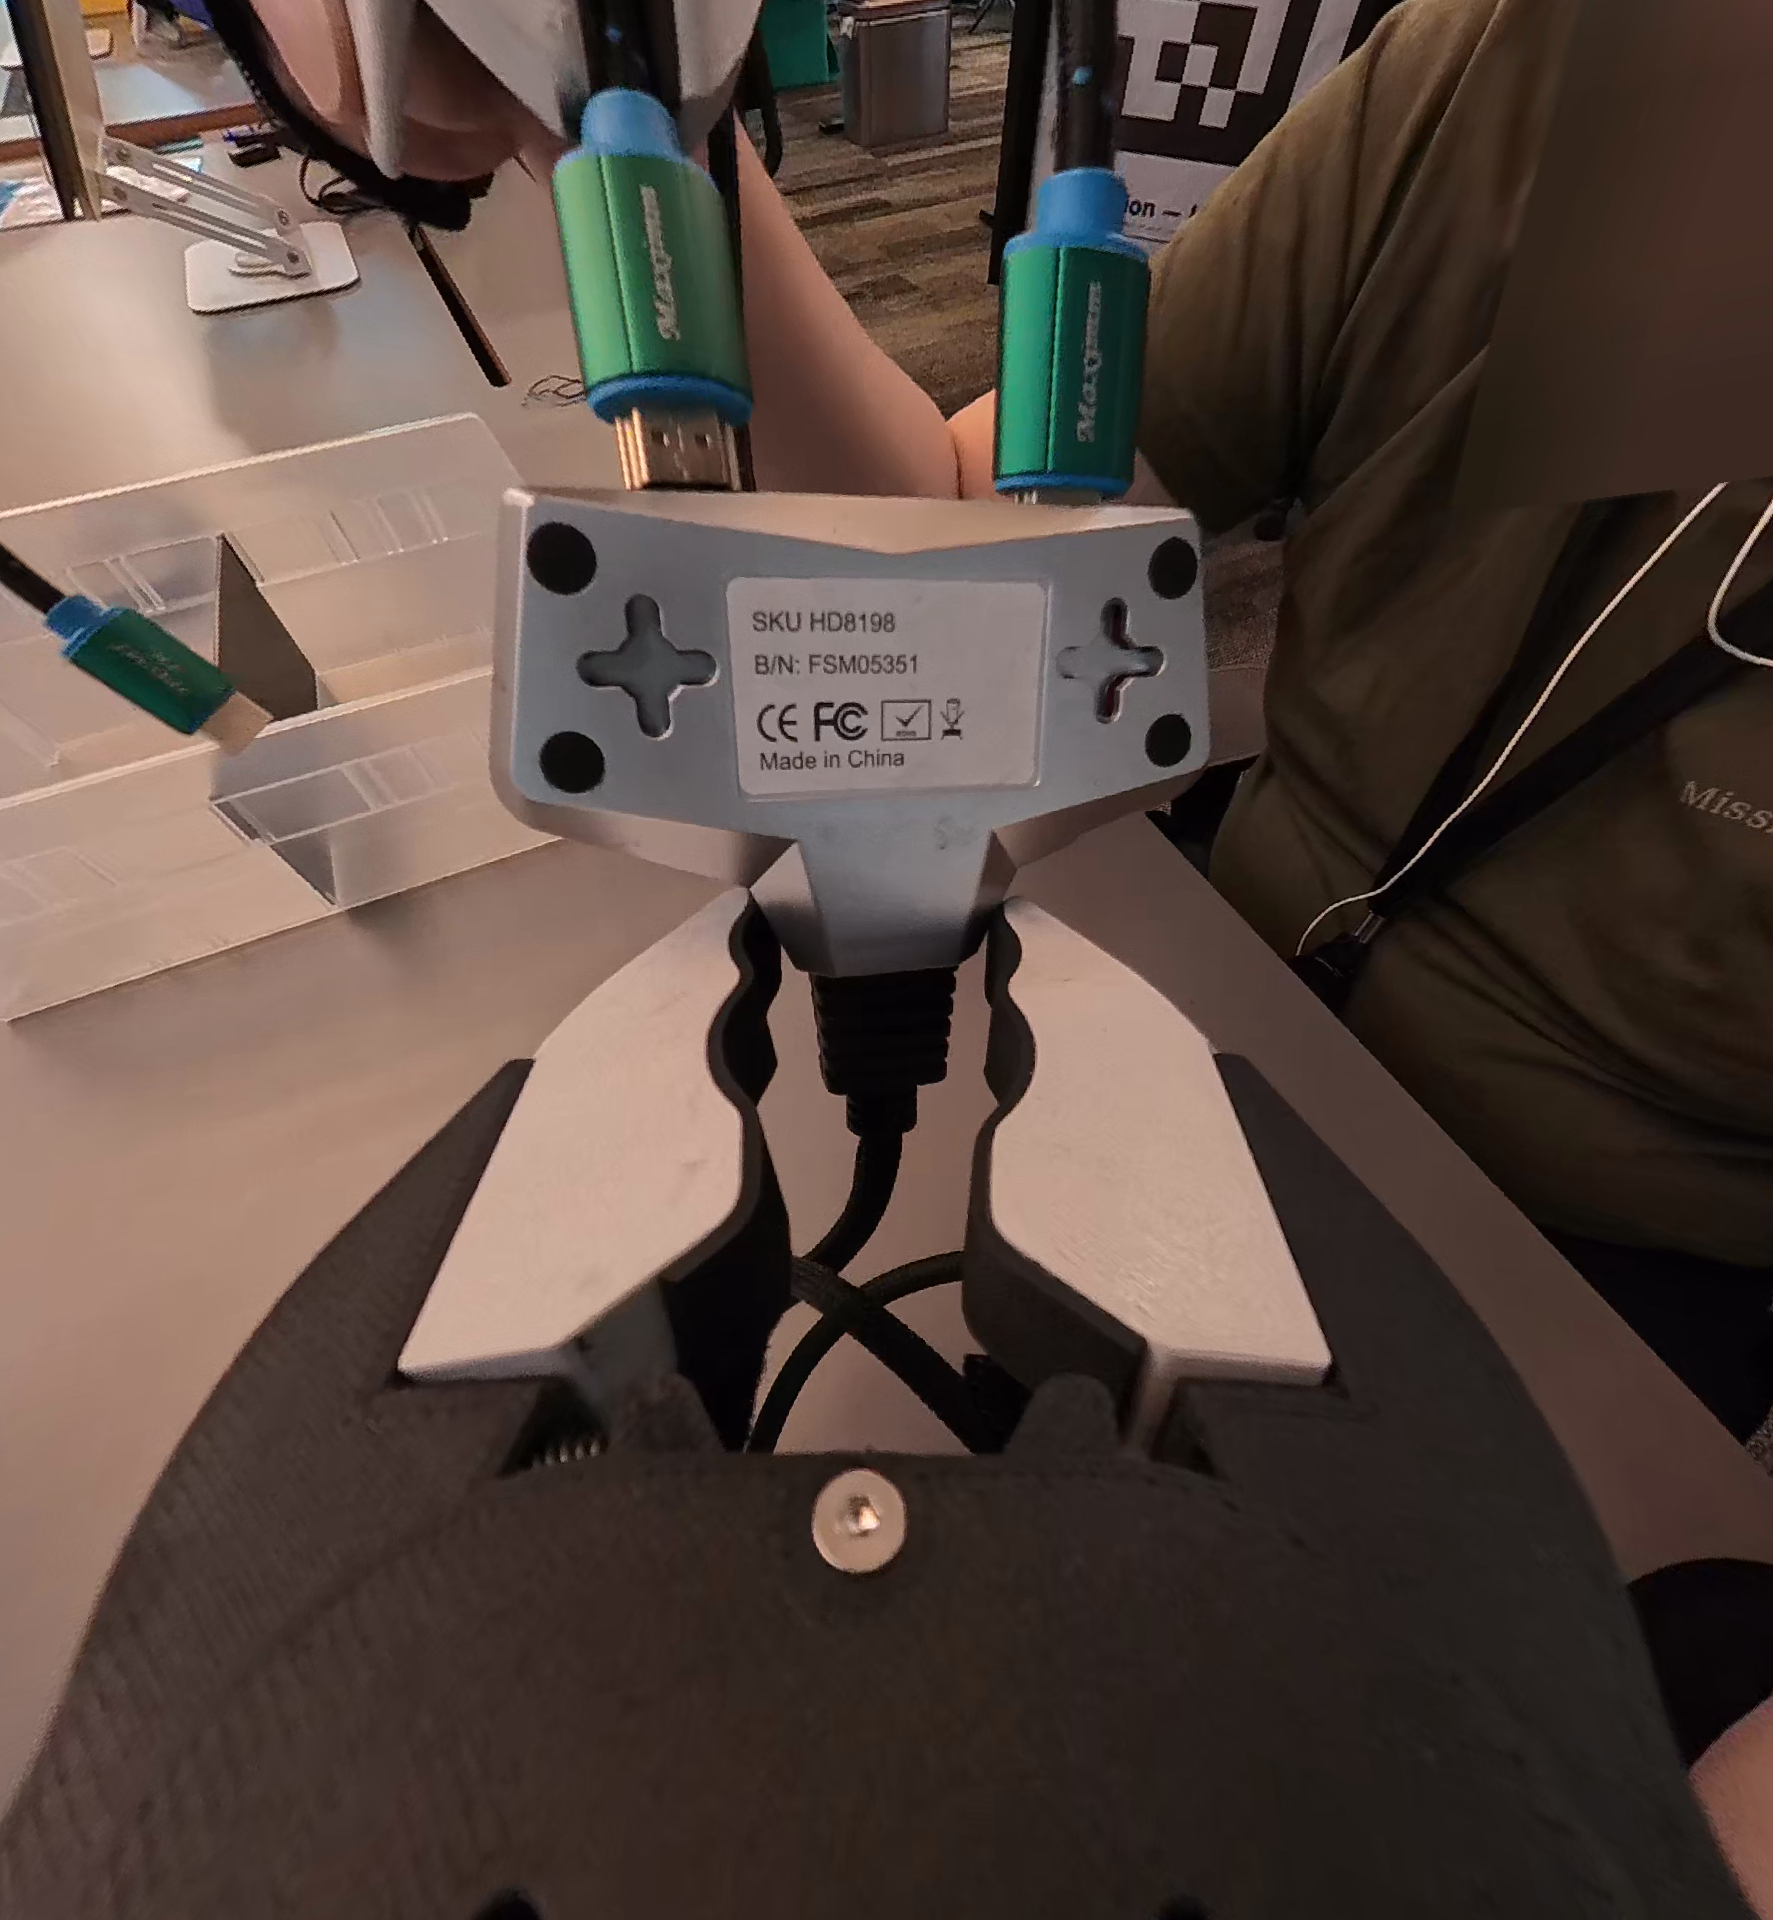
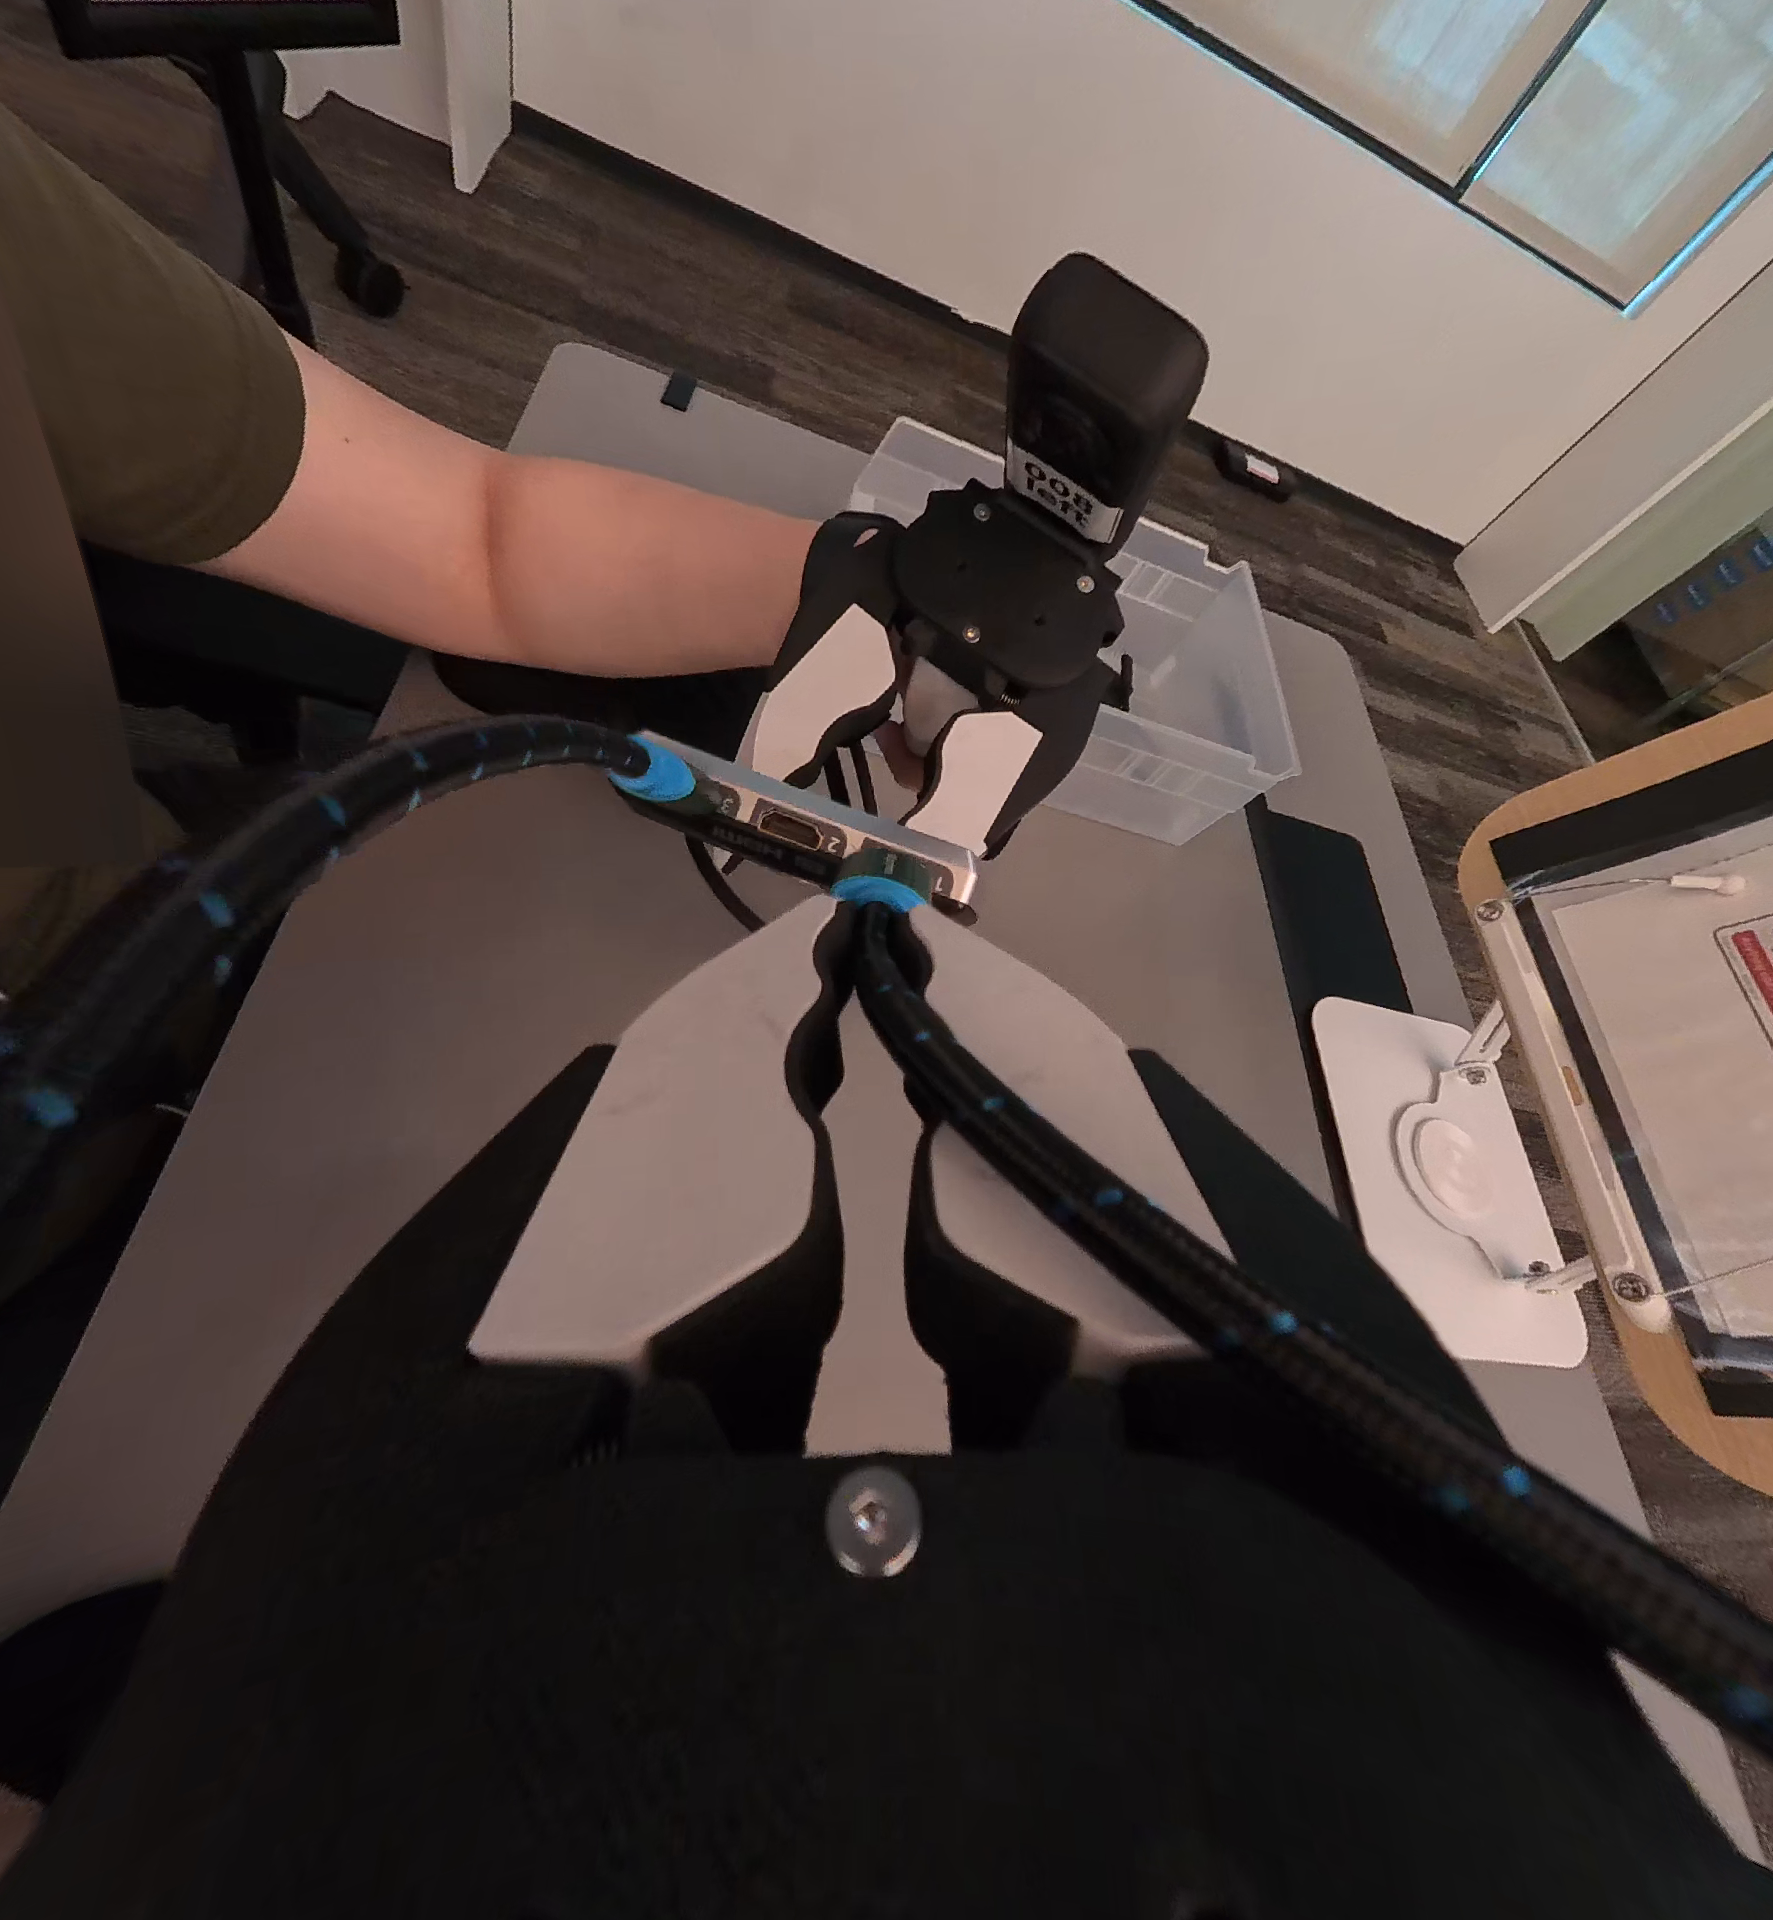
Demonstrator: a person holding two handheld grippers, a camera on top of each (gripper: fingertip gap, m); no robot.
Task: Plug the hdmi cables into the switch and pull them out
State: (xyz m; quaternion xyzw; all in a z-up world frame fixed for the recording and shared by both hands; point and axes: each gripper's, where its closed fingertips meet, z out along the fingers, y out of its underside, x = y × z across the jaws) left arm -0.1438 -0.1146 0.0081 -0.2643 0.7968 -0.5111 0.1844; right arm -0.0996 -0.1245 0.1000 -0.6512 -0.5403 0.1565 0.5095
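Observation:
My left gripper point(image 1: 874, 914) is shut on the neck of the silver HDMI switch point(image 1: 851, 665) and holds it above the grey table, labelled underside towards the camera. A green and blue HDMI plug point(image 1: 1069, 353) sits fully in the switch's right port. A second plug point(image 1: 653, 281) stands at the left port with its metal tip point(image 1: 679, 452) showing. My right gripper point(image 2: 866, 925) is shut on that plug point(image 2: 874, 883) at its cable end. The switch's middle port point(image 2: 790, 828) is empty. A third plug point(image 1: 149, 675) hangs loose at the left.
A clear plastic box point(image 1: 269, 831) stands on the table behind the switch; it also shows in the right wrist view point(image 2: 1183, 717). A white stand base point(image 2: 1433, 1174) and a framed panel point(image 2: 1692, 1049) sit at the right. A person in an olive shirt point(image 1: 1536, 779) is close by.

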